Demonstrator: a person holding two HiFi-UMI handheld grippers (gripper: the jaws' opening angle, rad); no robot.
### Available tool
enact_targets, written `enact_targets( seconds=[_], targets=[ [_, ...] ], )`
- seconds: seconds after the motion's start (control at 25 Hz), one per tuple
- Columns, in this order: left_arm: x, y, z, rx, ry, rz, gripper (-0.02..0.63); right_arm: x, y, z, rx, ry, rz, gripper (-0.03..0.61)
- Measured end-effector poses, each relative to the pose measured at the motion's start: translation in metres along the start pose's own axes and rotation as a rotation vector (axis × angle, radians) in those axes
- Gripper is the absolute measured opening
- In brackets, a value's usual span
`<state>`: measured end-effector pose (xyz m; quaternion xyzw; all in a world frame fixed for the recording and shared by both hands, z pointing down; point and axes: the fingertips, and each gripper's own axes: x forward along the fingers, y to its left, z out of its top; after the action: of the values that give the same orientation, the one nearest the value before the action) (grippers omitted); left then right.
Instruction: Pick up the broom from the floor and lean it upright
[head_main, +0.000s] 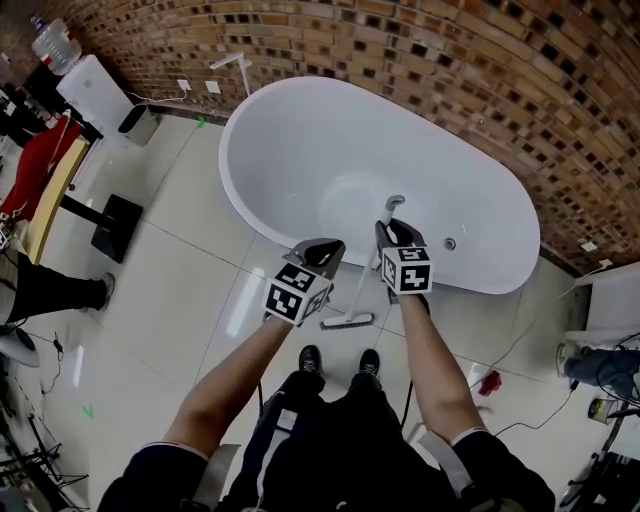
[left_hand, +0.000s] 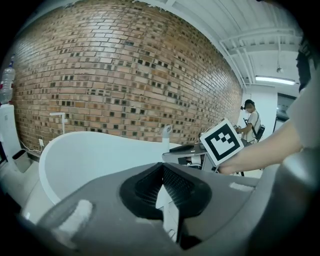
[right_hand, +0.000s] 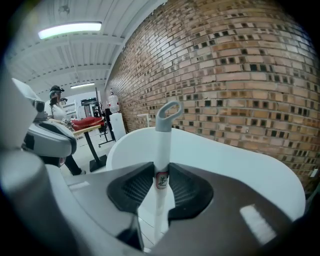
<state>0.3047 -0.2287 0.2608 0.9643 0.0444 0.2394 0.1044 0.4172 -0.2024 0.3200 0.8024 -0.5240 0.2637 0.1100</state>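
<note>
The slim white broom (right_hand: 161, 145), a smooth round pole ending in a grey plastic hanging loop, stands almost upright. Its long axis runs from the flat pale head, which appears to rest on the floor just ahead of the person's dark shoes (head_main: 338, 360), up to the loop, which tips away towards the far side. The pole passes straight between the fingers of the right gripper (right_hand: 161, 172). Their ribbed black pads are clamped on it just below the loop, at a small red label.

The left gripper (left_hand: 162, 172) sits just left of the pole and clear of it, its fingers together on nothing. The right hand alone therefore carries the broom.

Beyond the loop lies the glossy white oval bathtub (head_main: 290, 140), whose rounded near rim is the closest support. My judgement is that the lean turns on tipping the top of the pole a little farther onto that rim. Both are smooth and hard, so the pole may slide sideways along the curve.

Around them the floor (head_main: 170, 290) is shiny pale tile, which could also let the head skid, and a rough red brick wall (head_main: 450, 60) curves behind the tub.
</note>
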Motion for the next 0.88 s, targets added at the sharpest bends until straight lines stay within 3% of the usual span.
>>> enact_targets(
  seconds=[0.24,0.36,0.64,0.88],
  targets=[
    [-0.003,0.002,0.013,0.007,-0.016,-0.007,0.0,0.003,0.001,0.002,0.0,-0.007,0.002,0.111],
    [-0.006,0.003,0.017,0.017,-0.023,-0.014,0.0,0.0,0.004,0.006,0.003,-0.017,0.002,0.157],
    [-0.017,-0.001,0.014,0.02,-0.03,-0.055,0.0,-0.031,0.016,0.018,-0.006,-0.063,-0.027,0.162],
    [-0.031,-0.014,0.027,0.029,-0.073,-0.115,0.0,-0.076,0.029,0.036,-0.004,-0.142,-0.07,0.09]
  ],
)
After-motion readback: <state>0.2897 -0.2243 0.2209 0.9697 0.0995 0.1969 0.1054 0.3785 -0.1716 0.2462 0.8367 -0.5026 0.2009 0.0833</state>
